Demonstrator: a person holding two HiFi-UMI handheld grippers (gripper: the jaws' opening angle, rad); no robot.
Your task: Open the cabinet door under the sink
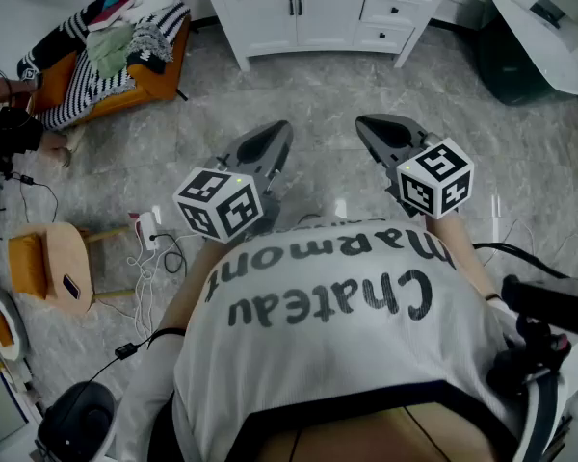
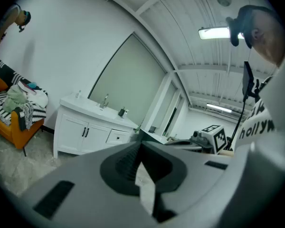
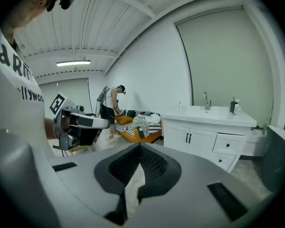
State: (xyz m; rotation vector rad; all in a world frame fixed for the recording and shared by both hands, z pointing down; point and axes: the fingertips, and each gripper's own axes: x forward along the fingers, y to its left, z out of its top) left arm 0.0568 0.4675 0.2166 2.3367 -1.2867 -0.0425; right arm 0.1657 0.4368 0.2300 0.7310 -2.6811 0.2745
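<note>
The left tool and right tool were pressed together, empty; the cabinet doors under the sink stood shut, well ahead across the floor; closed tips could skid off the slim black handles unless spread first.

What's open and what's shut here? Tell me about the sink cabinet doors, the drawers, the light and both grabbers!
Cabinet doors: both shut.
Drawers: shut.
Left gripper: shut, holding nothing.
Right gripper: shut, holding nothing.
Ceiling light: on.
</note>
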